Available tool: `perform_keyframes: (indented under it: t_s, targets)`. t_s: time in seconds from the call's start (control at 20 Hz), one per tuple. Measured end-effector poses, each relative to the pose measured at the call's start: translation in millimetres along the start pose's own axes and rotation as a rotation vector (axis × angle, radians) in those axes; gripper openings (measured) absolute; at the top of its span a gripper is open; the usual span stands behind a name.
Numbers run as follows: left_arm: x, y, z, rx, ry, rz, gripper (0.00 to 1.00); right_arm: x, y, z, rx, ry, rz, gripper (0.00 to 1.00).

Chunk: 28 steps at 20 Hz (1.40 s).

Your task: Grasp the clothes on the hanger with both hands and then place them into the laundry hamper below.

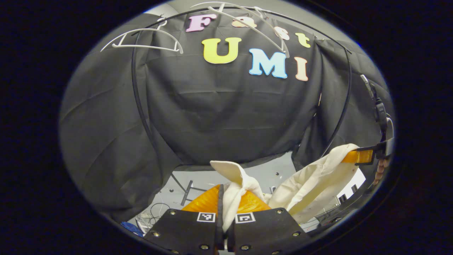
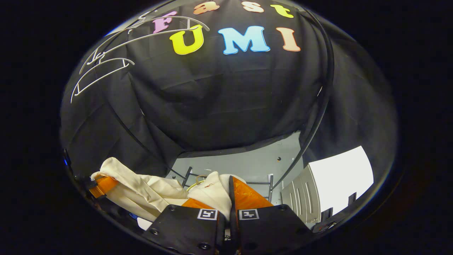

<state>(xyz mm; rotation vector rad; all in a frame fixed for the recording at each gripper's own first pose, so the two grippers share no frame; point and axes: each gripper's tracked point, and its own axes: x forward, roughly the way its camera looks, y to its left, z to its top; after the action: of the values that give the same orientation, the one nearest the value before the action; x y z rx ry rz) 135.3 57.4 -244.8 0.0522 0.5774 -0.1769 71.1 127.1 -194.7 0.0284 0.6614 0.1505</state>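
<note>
1. The cream garment's (image 1: 311, 180) lower part drops behind the left gripper (image 1: 223, 212).
2. The white hamper (image 2: 318, 191) is cut off at the view's edge.
3. Floor clutter (image 1: 148, 216) is too small to identify.

Both tool-mounted views face the black cloth wall (image 1: 219, 117) closely, sharing it.

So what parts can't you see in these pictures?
- Most of the white hamper, right gripper view: cut off by the edge, its inside hidden.
- Middle of the cream garment, left gripper view: sags below the left gripper.
- Cloth pinched in the right gripper: hidden between its fingers.
- Floor clutter, left gripper view: too small.
</note>
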Motion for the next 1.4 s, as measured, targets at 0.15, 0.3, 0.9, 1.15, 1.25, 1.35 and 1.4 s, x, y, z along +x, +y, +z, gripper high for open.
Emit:
perform_keyframes:
  t_s: [0.15,0.3,0.9,1.15,1.25,1.35,1.4]
  targets:
    - [1,1,-3,-0.019,0.029,0.012,0.05,6,10,-13,-0.007,0.039,0.033,0.08]
    - [1,0,-11,-0.043,0.055,0.011,0.05,14,13,-26,-0.007,0.082,0.042,0.12]
    - [-1,-8,-48,-0.11,0.23,-0.06,0.51,-1,23,-48,-0.019,0.195,0.054,0.71]
    - [-4,-2,-77,-0.191,0.243,-0.027,0.97,-14,-6,-46,-0.046,0.164,-0.01,0.98]
    - [-11,2,-77,-0.17,0.25,-0.002,0.94,-14,-16,-41,-0.043,0.14,-0.018,0.98]
    - [-18,5,-68,-0.145,0.239,0.027,0.95,-14,-22,-31,-0.048,0.104,-0.012,0.98]
    - [-21,5,-60,-0.135,0.226,0.04,0.96,-14,-26,-23,-0.061,0.081,-0.008,0.98]
